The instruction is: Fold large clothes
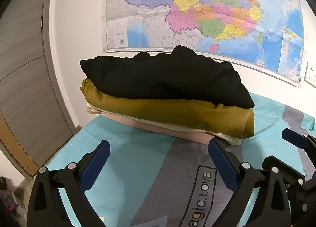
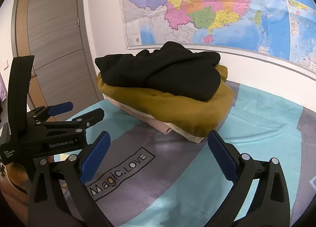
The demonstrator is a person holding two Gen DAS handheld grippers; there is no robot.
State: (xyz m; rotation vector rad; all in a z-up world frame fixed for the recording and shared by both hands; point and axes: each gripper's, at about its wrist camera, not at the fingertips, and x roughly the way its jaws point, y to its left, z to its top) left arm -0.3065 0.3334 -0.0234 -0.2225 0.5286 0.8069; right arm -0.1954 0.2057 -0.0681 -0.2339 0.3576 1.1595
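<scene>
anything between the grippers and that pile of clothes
Nothing visible. Only bare bedsheet lies between the open left gripper, the open right gripper and the stack. The black garment sits on top of the mustard one, uncovered and free to grab.

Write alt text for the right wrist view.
A stack of folded clothes, a black garment on a mustard-yellow one above pale pink and cream layers, sits on a teal and grey bedsheet. The right gripper, jaws open, hovers in front; the left gripper is at left, a wall map behind.
</scene>
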